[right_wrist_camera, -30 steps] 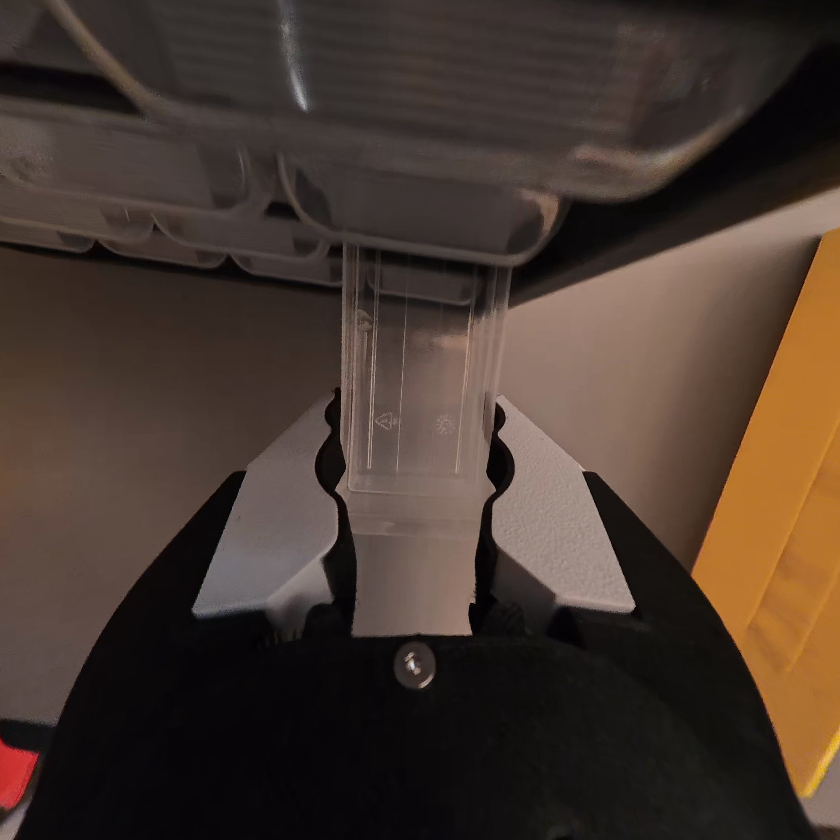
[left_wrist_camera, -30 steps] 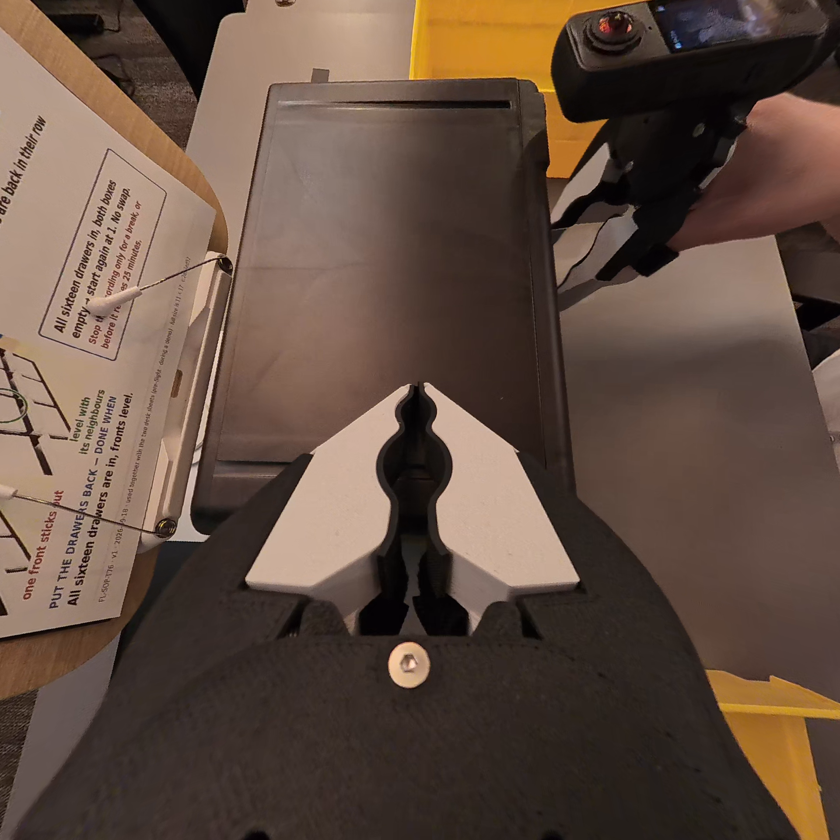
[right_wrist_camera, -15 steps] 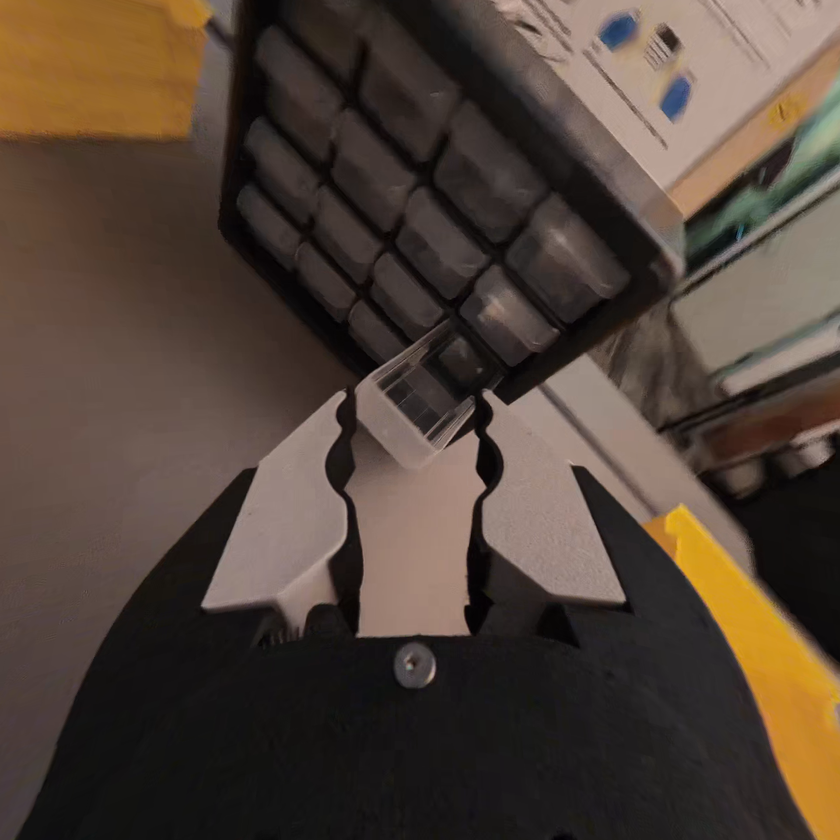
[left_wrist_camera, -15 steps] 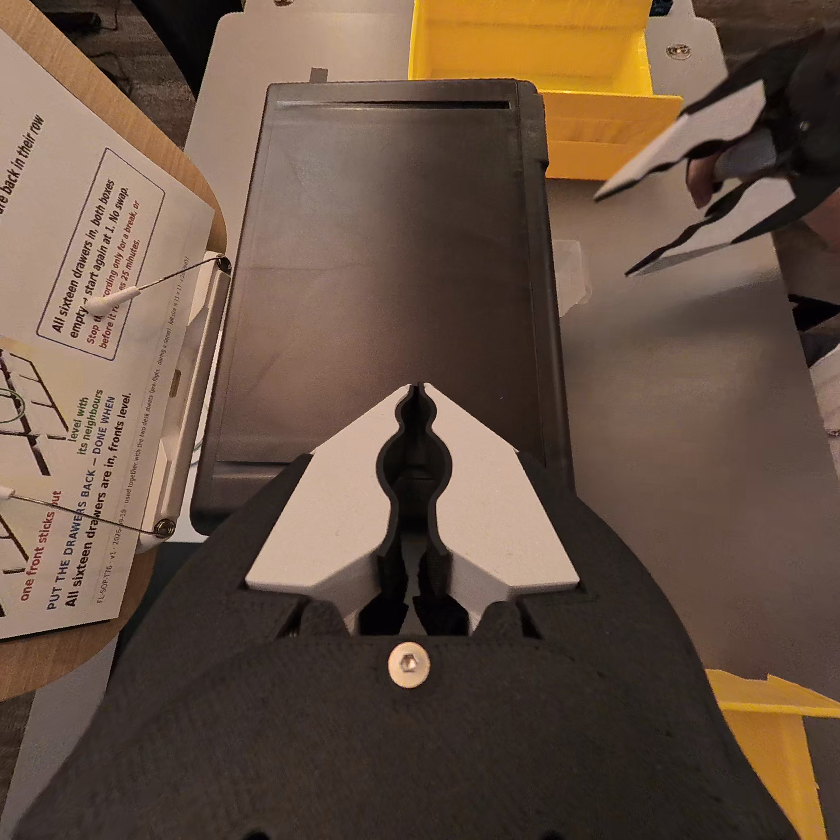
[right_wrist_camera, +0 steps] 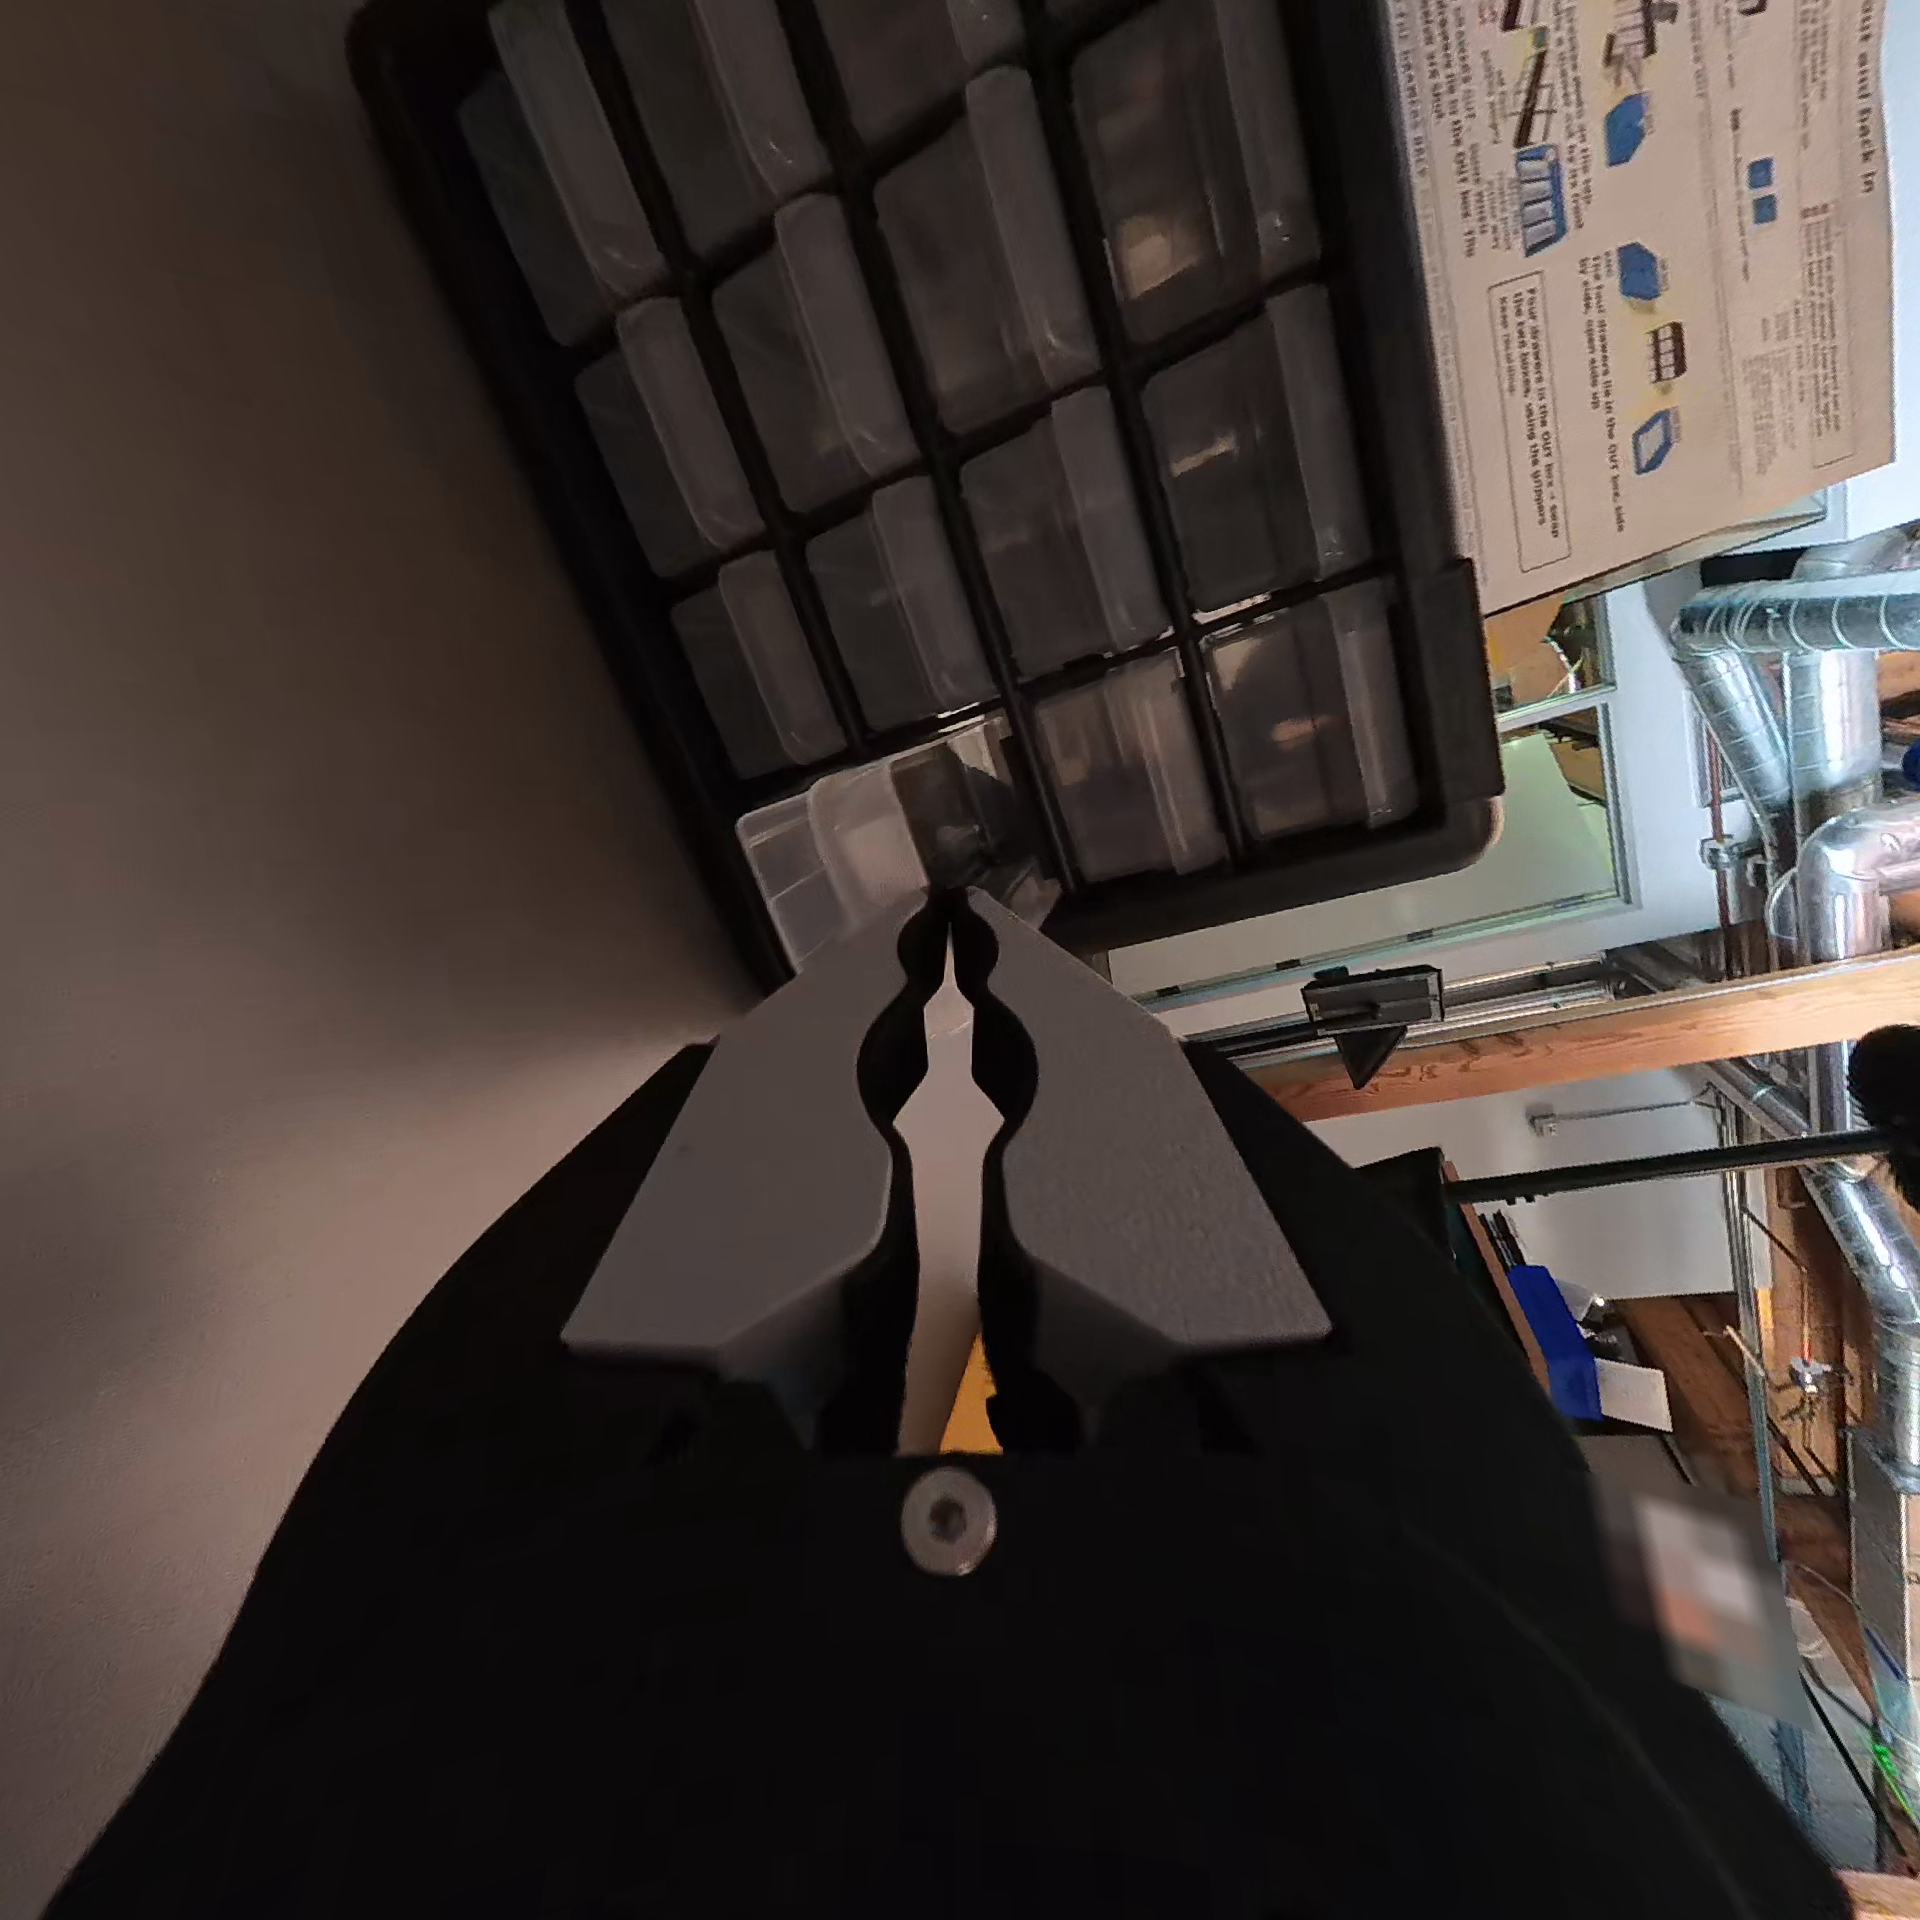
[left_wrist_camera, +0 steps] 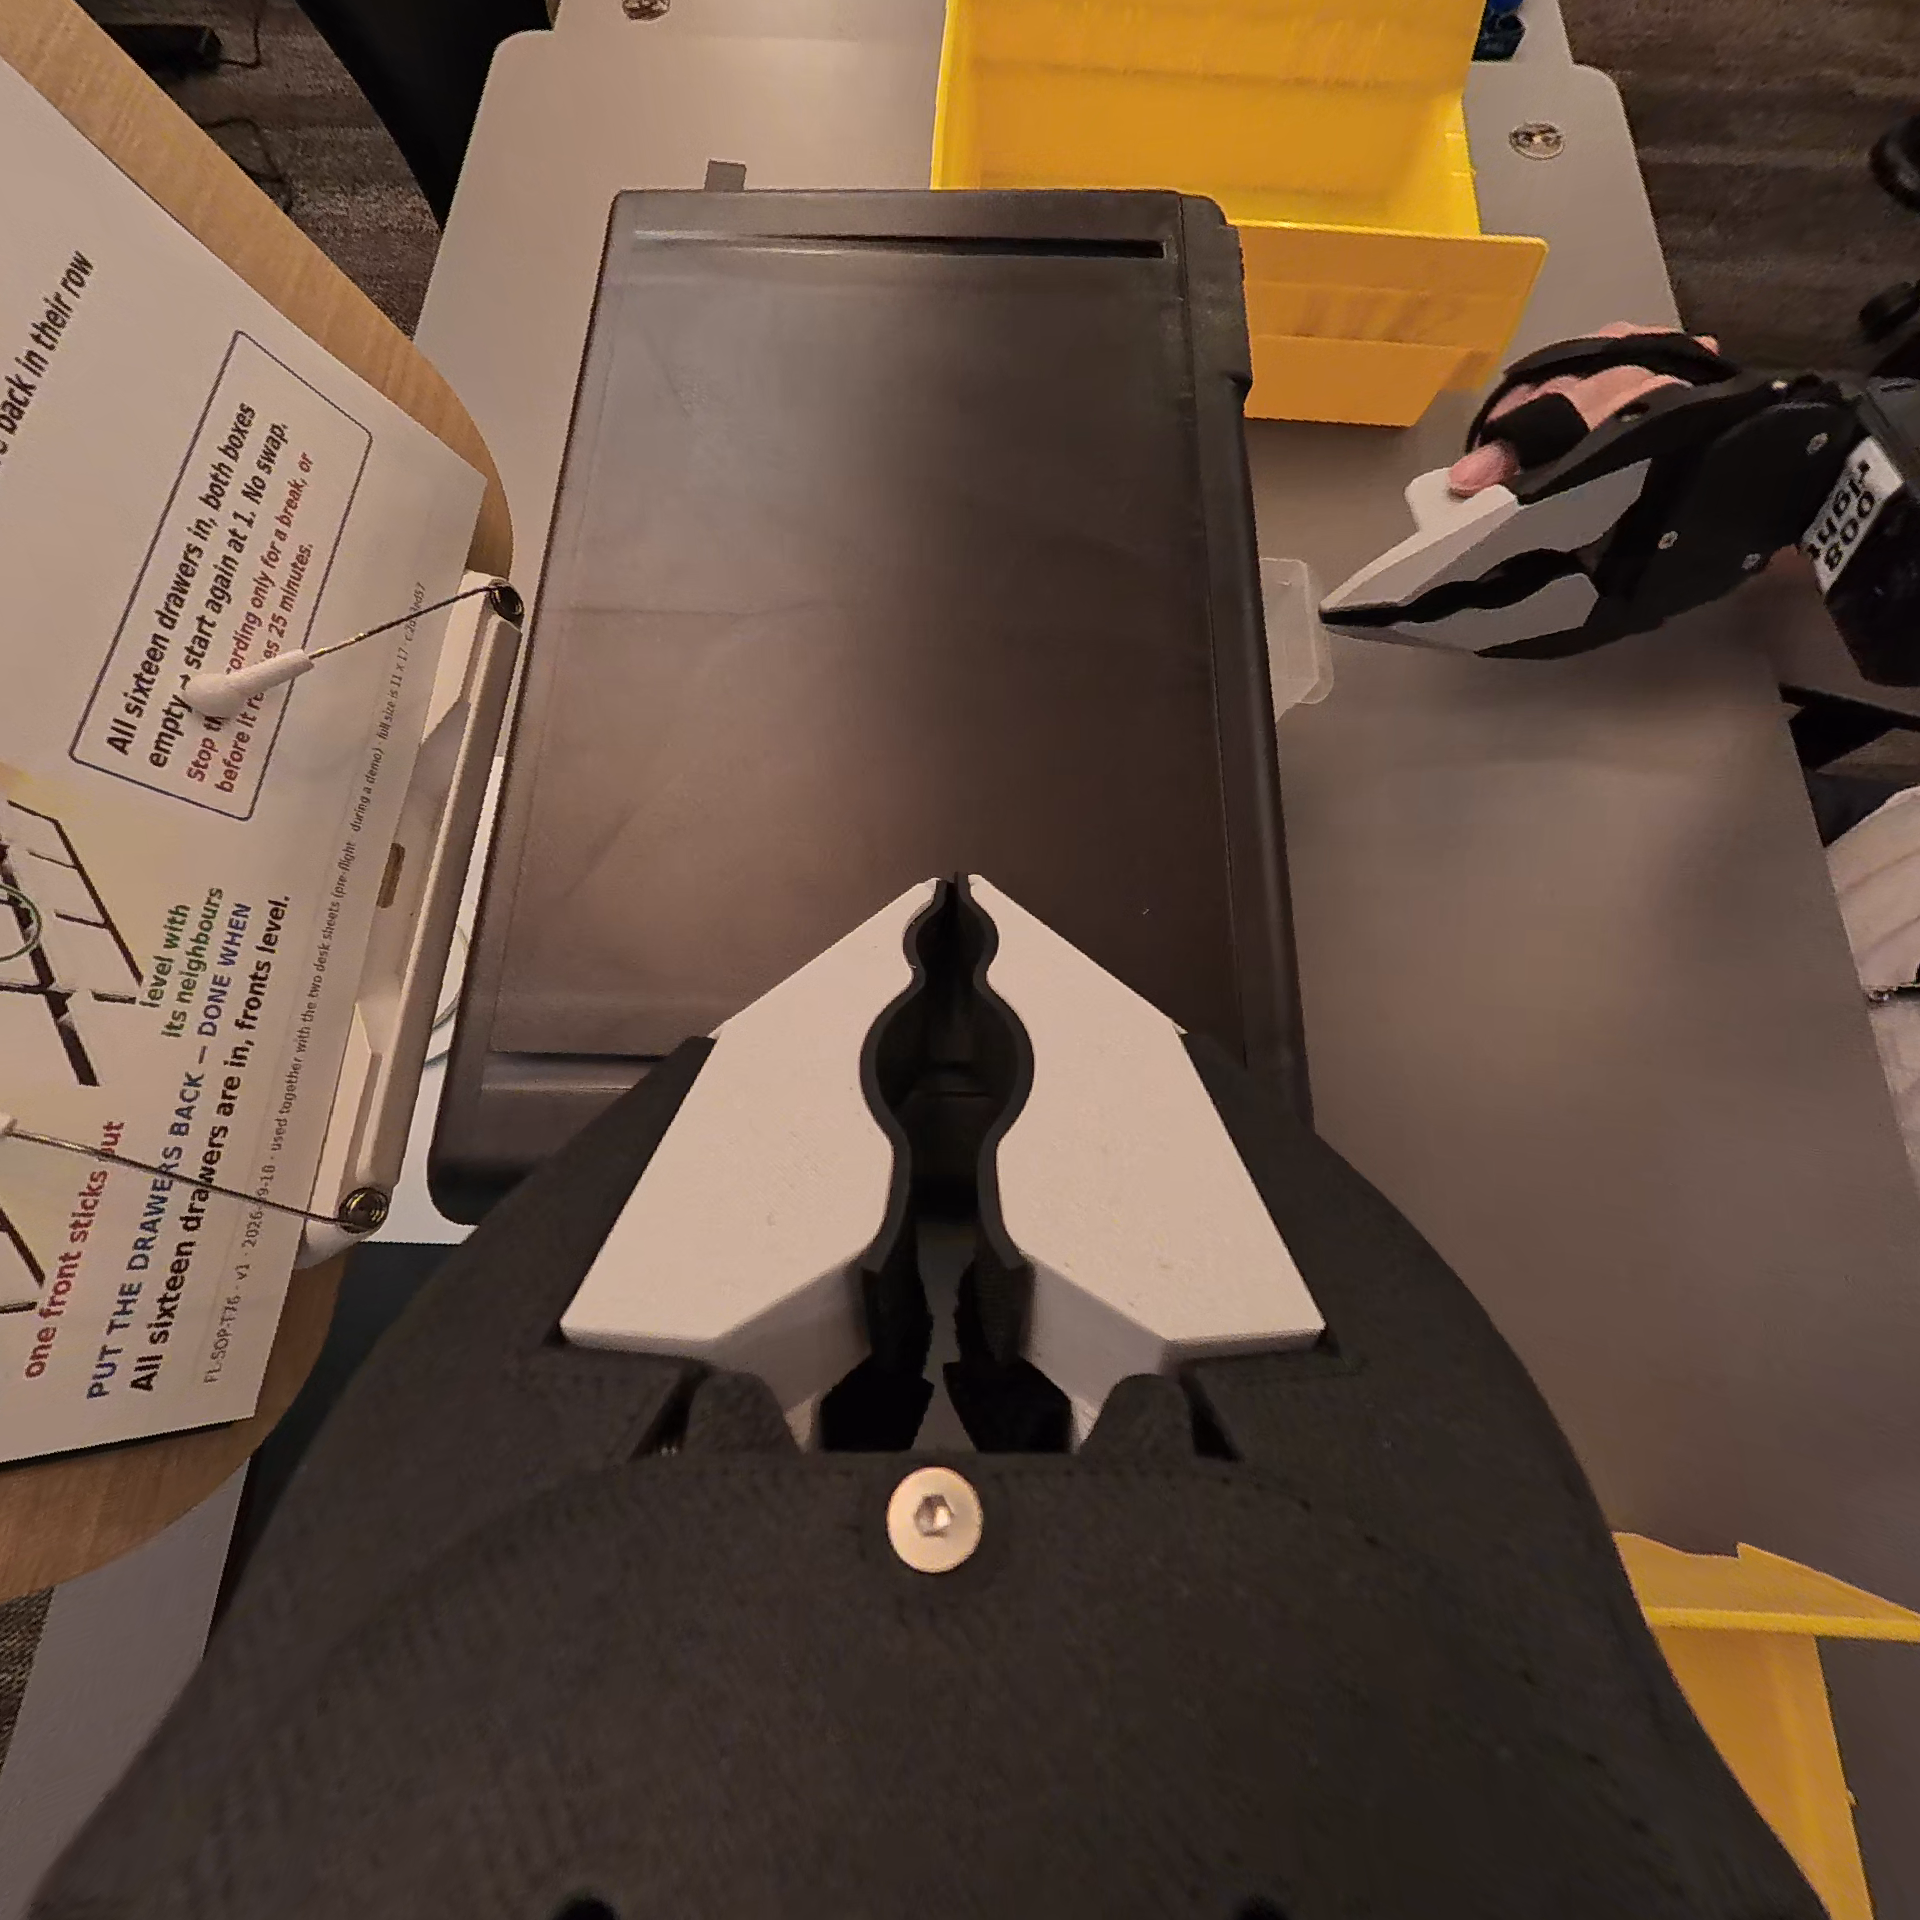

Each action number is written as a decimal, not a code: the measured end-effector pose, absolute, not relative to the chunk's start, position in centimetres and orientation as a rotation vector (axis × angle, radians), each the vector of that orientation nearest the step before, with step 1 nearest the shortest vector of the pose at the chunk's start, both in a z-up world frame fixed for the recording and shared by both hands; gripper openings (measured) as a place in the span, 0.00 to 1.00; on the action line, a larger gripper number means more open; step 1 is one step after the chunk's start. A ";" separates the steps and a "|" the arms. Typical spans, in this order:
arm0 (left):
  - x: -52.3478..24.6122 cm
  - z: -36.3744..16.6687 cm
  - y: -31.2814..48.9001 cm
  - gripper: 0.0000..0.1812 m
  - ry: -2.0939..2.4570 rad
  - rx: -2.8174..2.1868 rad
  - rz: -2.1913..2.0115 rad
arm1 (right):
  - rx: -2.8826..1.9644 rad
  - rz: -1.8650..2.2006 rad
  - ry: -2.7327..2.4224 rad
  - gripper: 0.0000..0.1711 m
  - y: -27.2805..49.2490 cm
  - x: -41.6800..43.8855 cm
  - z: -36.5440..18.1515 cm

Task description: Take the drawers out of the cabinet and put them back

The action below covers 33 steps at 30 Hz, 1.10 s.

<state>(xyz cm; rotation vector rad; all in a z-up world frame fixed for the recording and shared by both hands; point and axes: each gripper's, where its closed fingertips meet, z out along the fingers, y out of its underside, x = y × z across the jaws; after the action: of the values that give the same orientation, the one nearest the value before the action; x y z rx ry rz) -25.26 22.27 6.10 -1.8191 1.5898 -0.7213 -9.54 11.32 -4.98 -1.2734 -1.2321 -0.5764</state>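
A printed instruction sheet (left_wrist_camera: 177, 727) lies on the wooden board at the left, beside the cabinet (left_wrist_camera: 883, 623); its lines in black, red, green and blue are legible. A second printed sheet (right_wrist_camera: 1652, 260) with small diagrams stands above the cabinet front, its text blurred. The right tool (left_wrist_camera: 1340, 613) carries a white sticker (left_wrist_camera: 1849, 520) with dark characters.

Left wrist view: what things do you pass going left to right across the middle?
Instruction sheet → white stand → black cabinet → clear drawer poking out → right gripper.
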 end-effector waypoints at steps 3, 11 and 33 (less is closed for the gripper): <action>-25.3 6.1 22.3 0.00 1.585 -1.820 -0.725 | -1.277 -0.572 -1.215 0.00 12.4 -9.7 -4.6; -25.3 6.1 22.3 0.00 1.577 -1.821 -0.725 | -1.279 -0.525 -1.255 0.00 9.7 -10.0 -4.7; -25.3 6.1 22.3 0.00 1.573 -1.827 -0.740 | -1.369 -0.523 -1.217 0.00 17.7 -10.7 -5.7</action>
<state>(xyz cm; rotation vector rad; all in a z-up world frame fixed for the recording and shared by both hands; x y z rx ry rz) -25.26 22.30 6.11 -1.8267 1.5726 -0.7401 -10.66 17.67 -5.75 -1.3695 -1.2165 -0.5230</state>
